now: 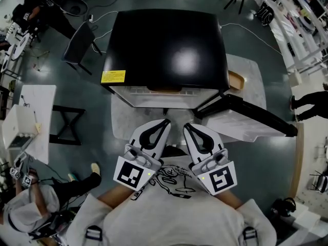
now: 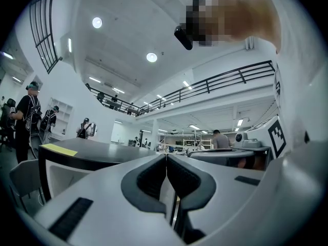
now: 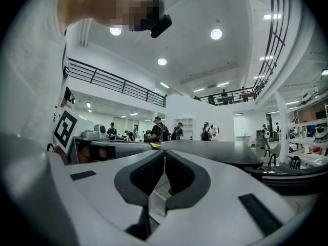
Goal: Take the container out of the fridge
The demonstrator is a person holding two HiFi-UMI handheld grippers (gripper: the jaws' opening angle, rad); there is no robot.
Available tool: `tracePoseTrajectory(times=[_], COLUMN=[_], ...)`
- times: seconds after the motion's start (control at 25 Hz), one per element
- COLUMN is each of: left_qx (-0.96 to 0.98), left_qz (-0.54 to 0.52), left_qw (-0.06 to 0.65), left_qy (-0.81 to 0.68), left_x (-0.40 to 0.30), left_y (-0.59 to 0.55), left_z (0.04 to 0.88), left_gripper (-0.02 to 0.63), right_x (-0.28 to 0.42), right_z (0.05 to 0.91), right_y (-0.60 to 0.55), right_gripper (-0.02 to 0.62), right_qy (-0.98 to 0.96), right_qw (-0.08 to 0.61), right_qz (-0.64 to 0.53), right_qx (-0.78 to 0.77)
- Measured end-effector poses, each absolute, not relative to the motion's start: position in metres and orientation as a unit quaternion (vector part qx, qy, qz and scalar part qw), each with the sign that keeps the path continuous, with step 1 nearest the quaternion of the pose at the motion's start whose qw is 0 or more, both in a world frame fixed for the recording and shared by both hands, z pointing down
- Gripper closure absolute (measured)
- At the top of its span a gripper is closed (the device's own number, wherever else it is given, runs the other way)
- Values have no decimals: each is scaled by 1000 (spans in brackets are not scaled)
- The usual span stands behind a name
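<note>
A small fridge (image 1: 164,50) with a glossy black top stands right in front of me, its door (image 1: 246,118) swung open to the right. In the open front, white shelf edges show, with a brownish shape (image 1: 164,89) just under the top; I cannot tell whether it is the container. My left gripper (image 1: 165,121) and right gripper (image 1: 187,125) are side by side near my chest, pointing level at the opening, both shut and empty. In the left gripper view the shut left gripper (image 2: 166,155) has the fridge top (image 2: 92,150) beyond it. The right gripper (image 3: 164,152) likewise faces the fridge top (image 3: 215,150).
The fridge stands on a pale mat (image 1: 251,76). A dark chair (image 1: 79,42) is at the back left, with a white table (image 1: 36,111) and a black stand (image 1: 66,122) at the left. One person sits at the lower left (image 1: 31,209); another stands at the right edge (image 1: 310,101).
</note>
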State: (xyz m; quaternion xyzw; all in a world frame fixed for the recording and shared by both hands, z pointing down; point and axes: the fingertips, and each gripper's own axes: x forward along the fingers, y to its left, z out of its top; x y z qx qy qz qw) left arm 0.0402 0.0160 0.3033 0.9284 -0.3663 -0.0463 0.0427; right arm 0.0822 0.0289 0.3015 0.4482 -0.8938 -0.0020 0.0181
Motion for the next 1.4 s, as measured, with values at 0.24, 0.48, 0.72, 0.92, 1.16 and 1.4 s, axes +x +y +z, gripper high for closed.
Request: tracePoseTrajectory(times=[0.24, 0.48, 0.72, 0.92, 1.16, 1.4], left_qx=[925, 922, 924, 926, 927, 927], left_qz=[-46, -43, -38, -36, -32, -23], left_qw=[47, 49, 52, 52, 55, 59], left_qy=[-374, -381, -377, -373, -371, -370], left_x=[49, 44, 37, 30, 23, 16], left_y=[12, 8, 0, -7, -16, -24], left_z=[306, 310, 314, 314, 320, 330], left_gripper=[589, 588, 588, 588, 588, 588], right_x=[91, 87, 79, 76, 71, 68], right_z=[306, 308, 310, 310, 313, 319], right_y=[24, 19, 13, 3, -4, -11], right_gripper=[566, 566, 566, 566, 566, 565], right_qy=[-897, -899, -897, -891, -886, -882], right_qw=[20, 19, 25, 30, 35, 43], right_qz=[2, 4, 4, 0, -2, -8], right_qx=[441, 437, 440, 454, 462, 470])
